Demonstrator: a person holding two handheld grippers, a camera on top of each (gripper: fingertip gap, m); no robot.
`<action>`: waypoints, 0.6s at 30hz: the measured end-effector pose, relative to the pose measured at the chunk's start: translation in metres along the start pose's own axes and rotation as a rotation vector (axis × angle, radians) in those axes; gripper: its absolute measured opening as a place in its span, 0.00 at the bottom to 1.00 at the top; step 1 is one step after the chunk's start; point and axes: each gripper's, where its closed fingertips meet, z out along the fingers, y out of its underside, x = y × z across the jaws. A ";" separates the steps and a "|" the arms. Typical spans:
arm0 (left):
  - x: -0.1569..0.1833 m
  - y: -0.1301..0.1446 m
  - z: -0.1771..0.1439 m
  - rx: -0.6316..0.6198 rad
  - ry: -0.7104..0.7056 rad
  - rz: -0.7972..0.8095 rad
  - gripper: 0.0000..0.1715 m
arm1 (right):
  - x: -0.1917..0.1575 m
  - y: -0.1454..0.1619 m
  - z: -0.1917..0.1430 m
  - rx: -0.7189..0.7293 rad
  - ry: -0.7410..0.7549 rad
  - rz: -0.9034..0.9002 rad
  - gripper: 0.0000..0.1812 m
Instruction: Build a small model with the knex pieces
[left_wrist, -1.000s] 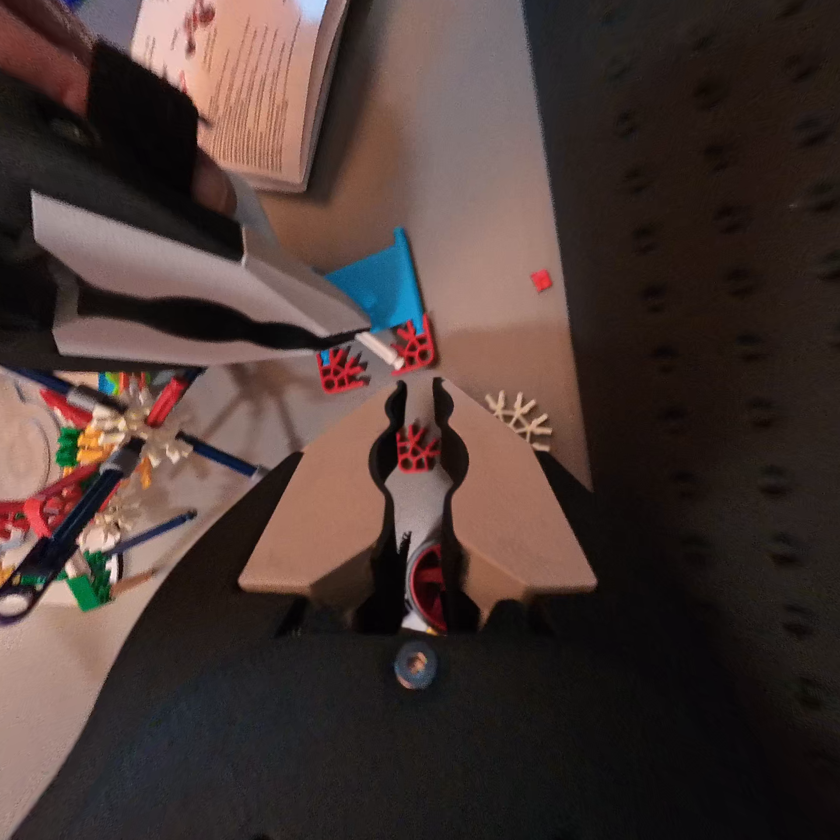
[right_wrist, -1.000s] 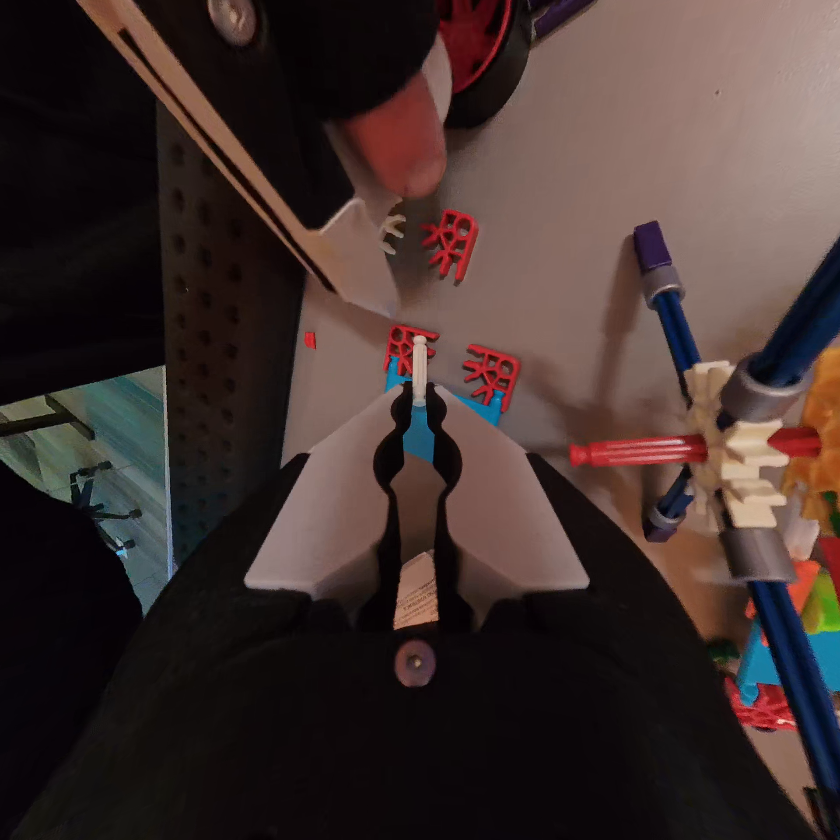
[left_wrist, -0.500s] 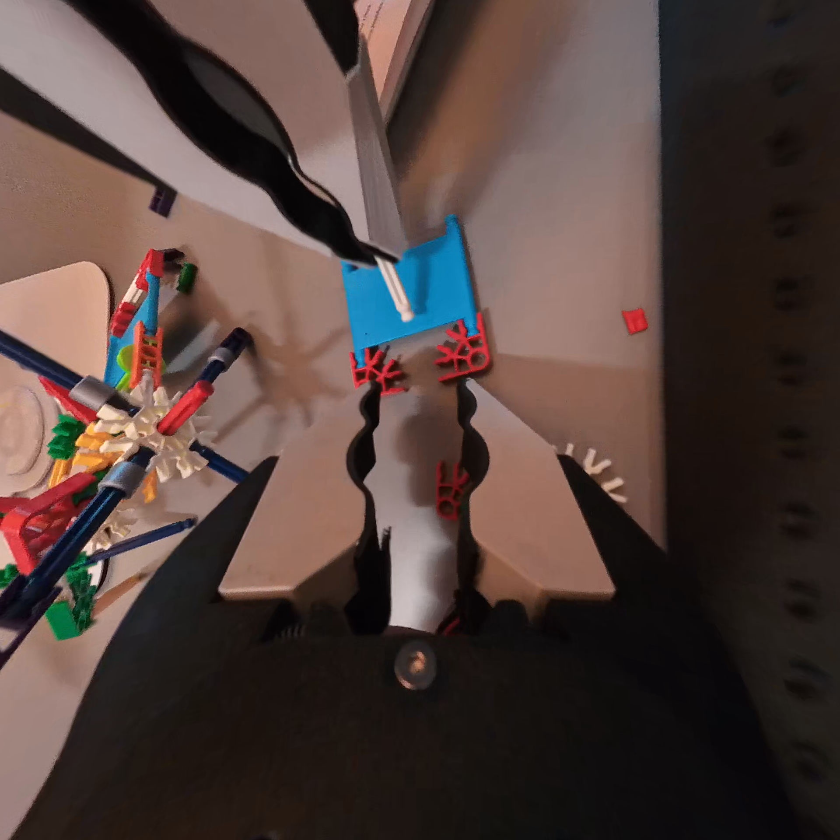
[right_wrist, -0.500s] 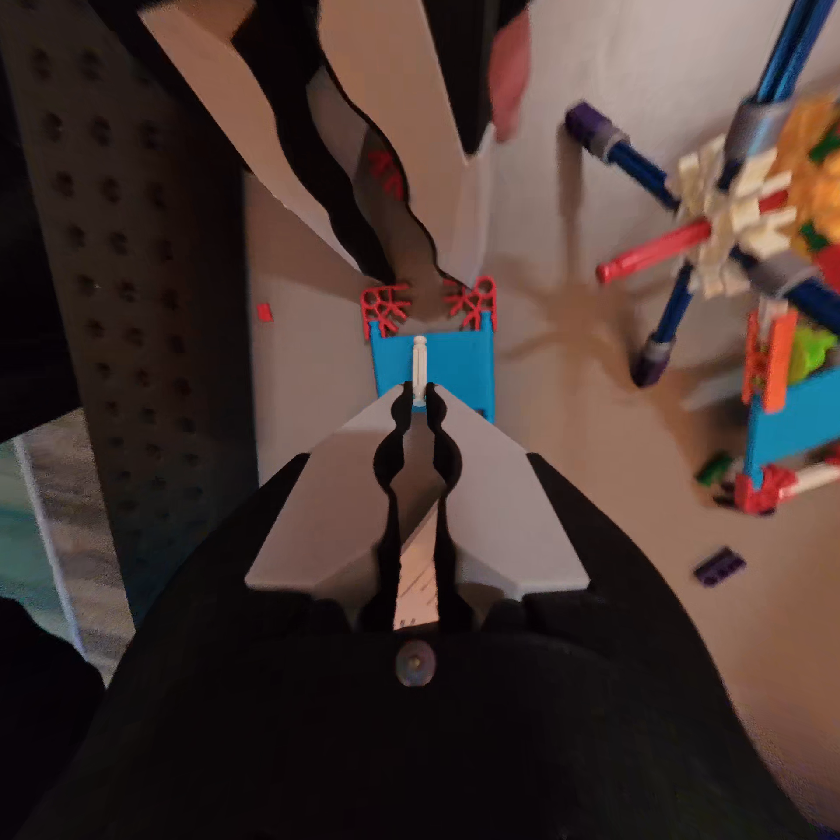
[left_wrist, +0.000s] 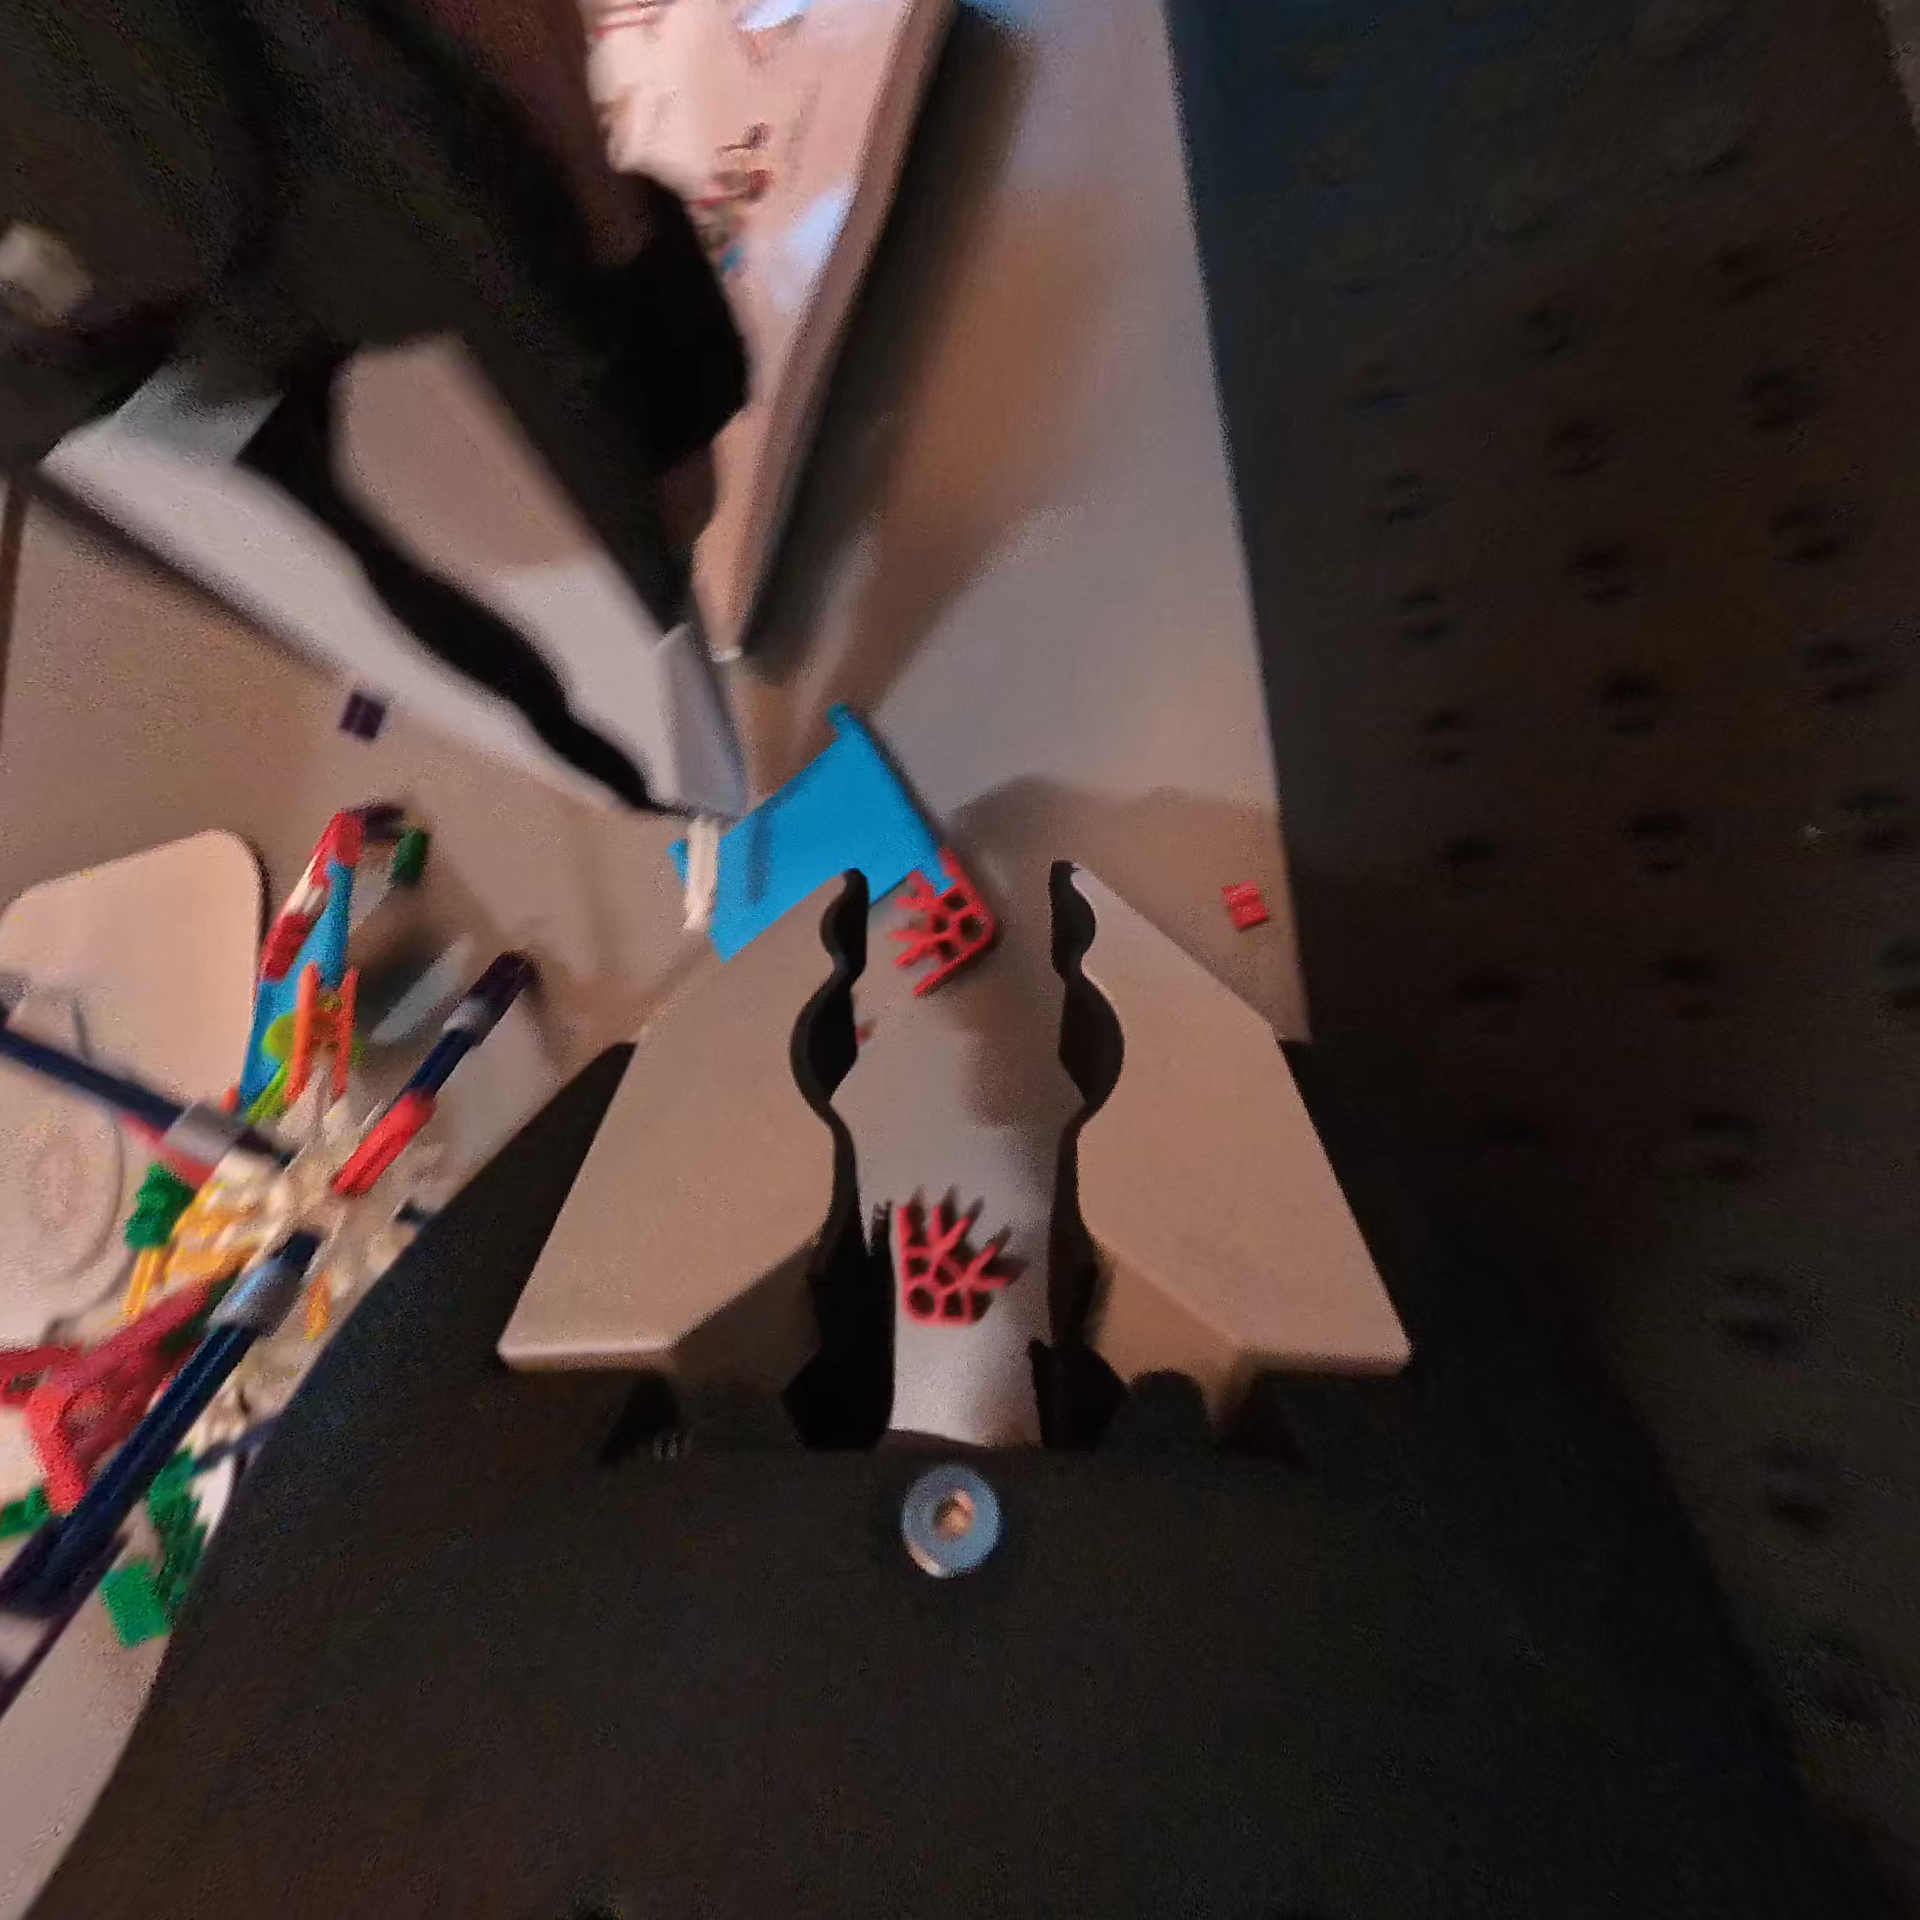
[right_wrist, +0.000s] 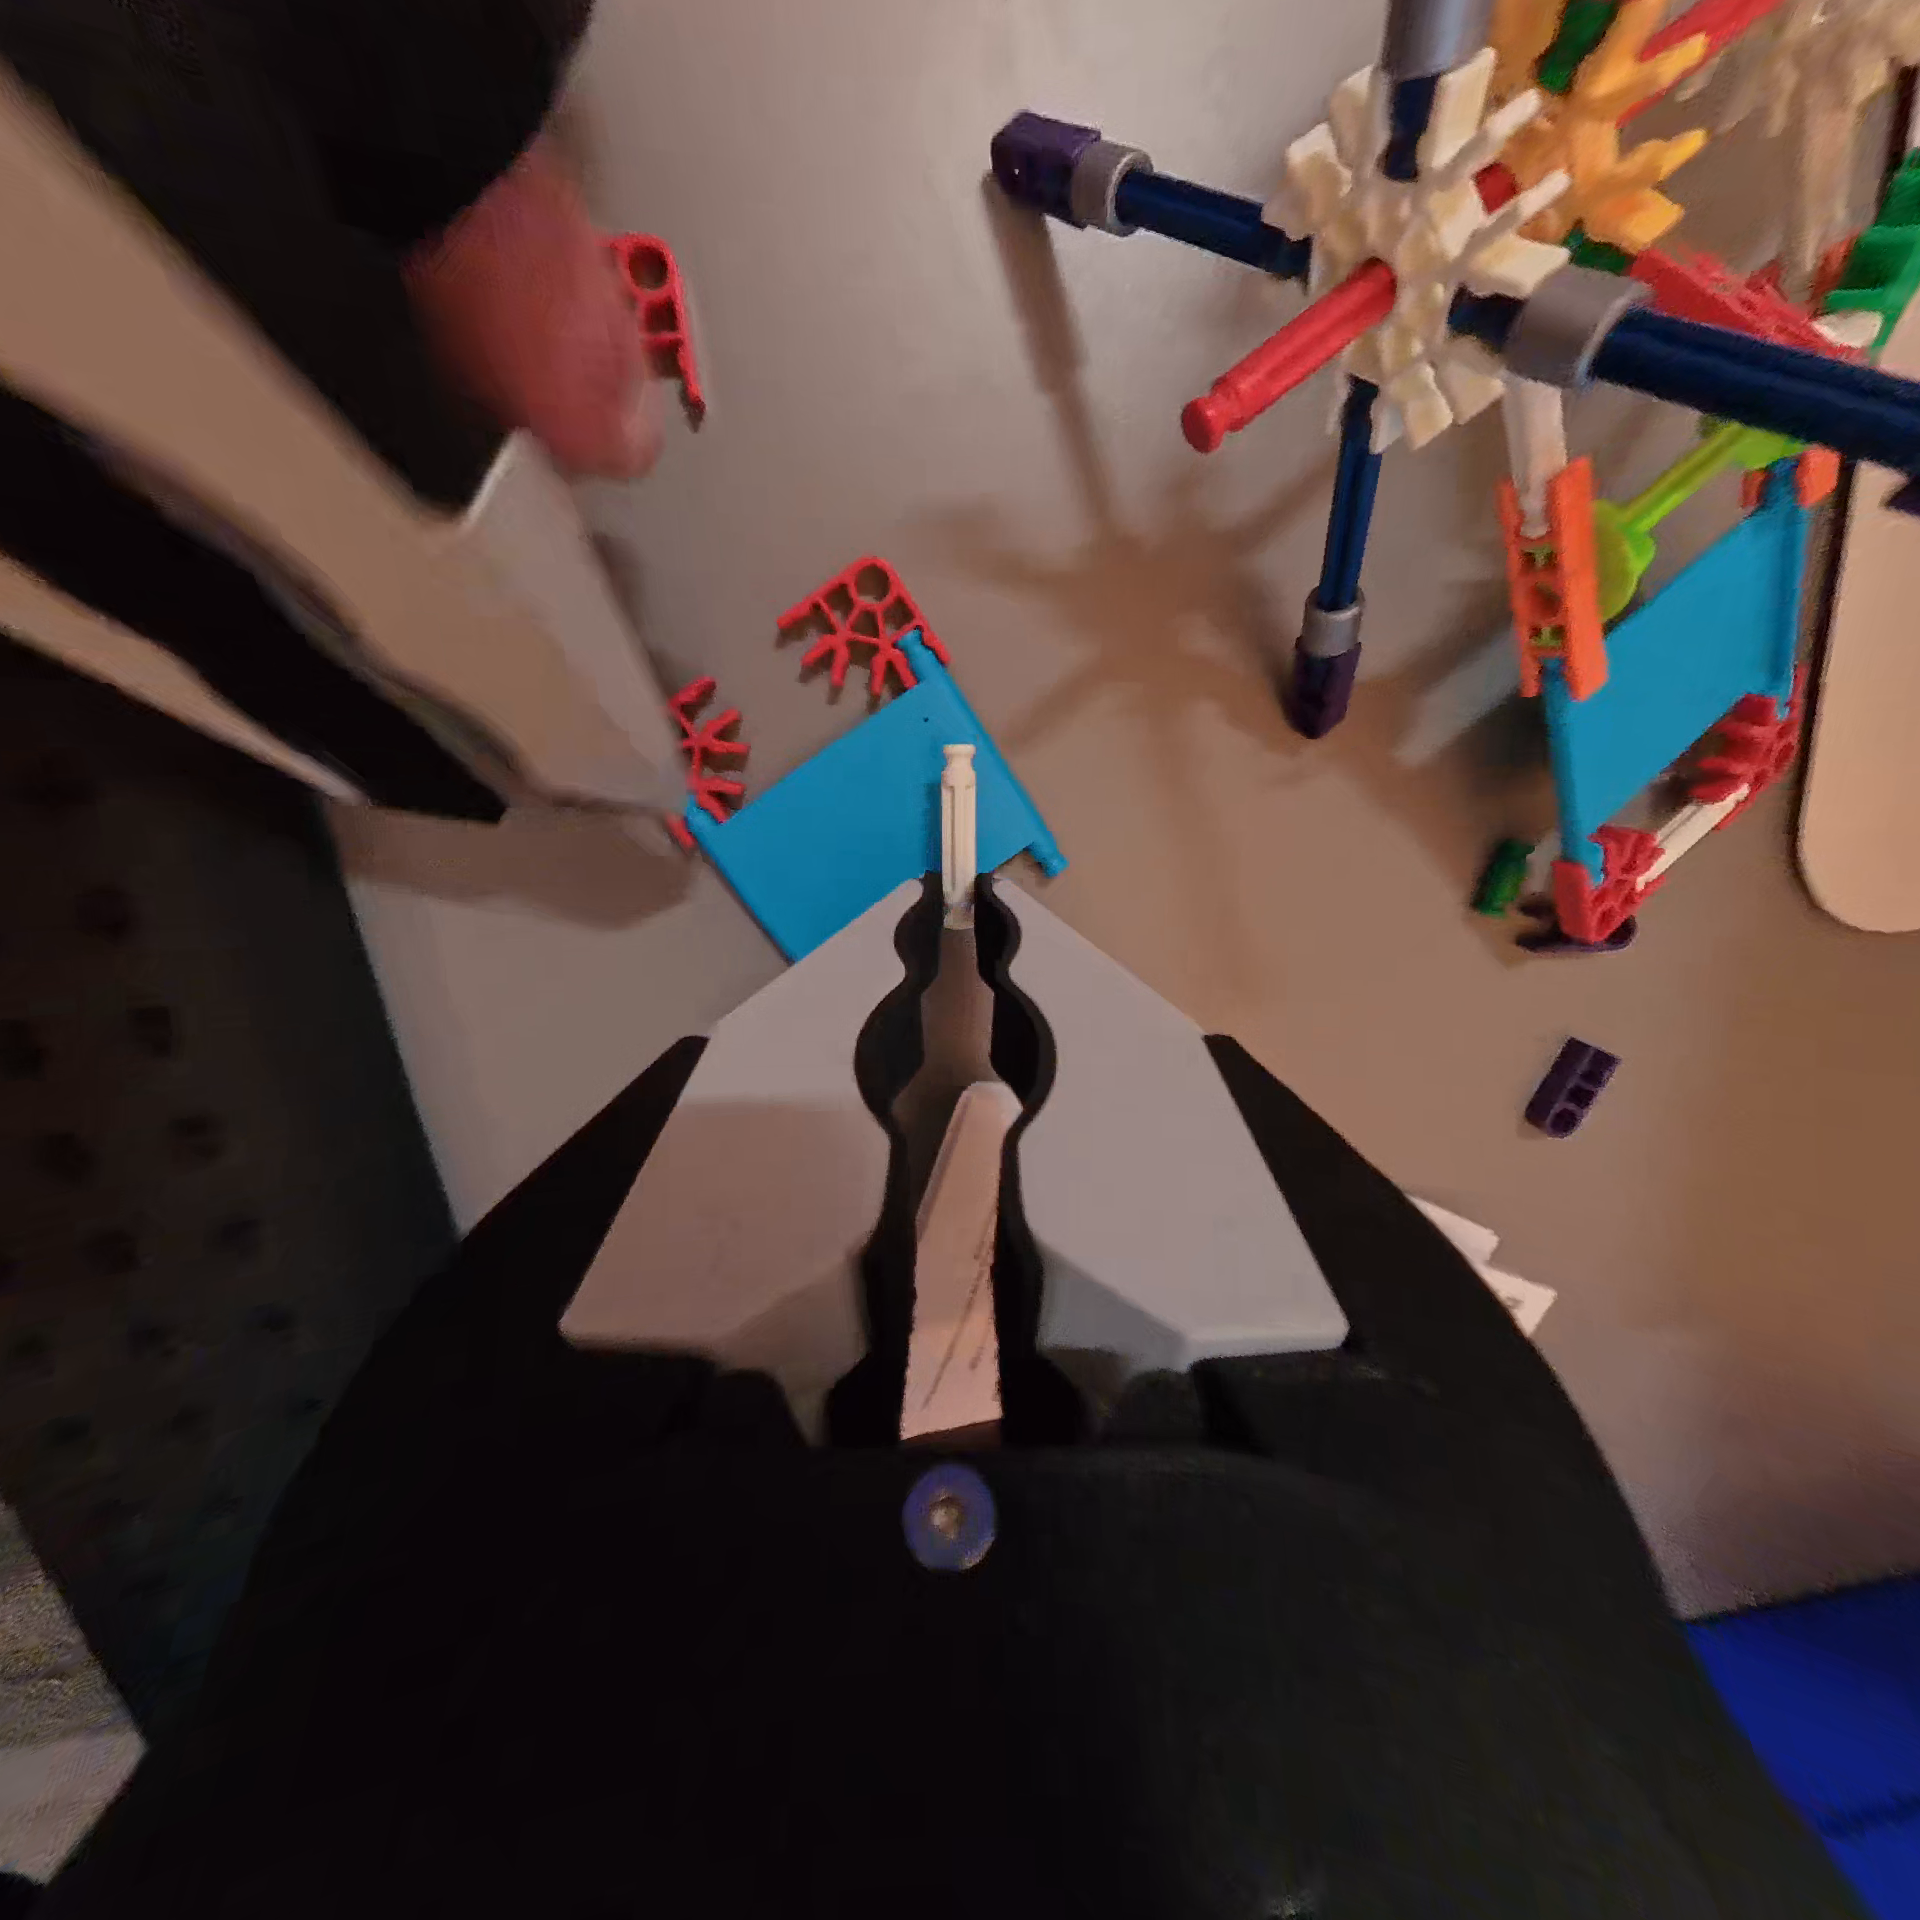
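The right gripper (right_wrist: 961, 902) pinches a short white plastic rod (right_wrist: 957, 805) above a flat blue panel (right_wrist: 862, 821) with lacy red corner connectors (right_wrist: 860, 623). The left gripper (left_wrist: 954, 883) stands open and empty over a loose red connector (left_wrist: 943, 1262) on the smooth table (left_wrist: 1091, 623).

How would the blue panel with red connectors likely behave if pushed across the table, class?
The blue panel lies flat and thin, so it would probably slide rather than tip. It looks like rigid plastic, likely light. Its red connectors are clipped only at the corners and might pop off; the white rod in the right tongs hovers above.
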 end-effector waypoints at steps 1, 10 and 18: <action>-0.009 0.005 -0.004 -0.006 -0.009 -0.033 0.21 | -0.002 0.002 -0.003 0.012 -0.005 0.014 0.02; -0.020 0.037 0.005 -0.067 0.085 -0.165 0.24 | -0.044 0.024 -0.002 0.021 -0.099 0.081 0.02; 0.002 0.028 0.004 -0.063 0.149 -0.129 0.19 | -0.014 0.021 0.009 0.048 0.058 0.118 0.02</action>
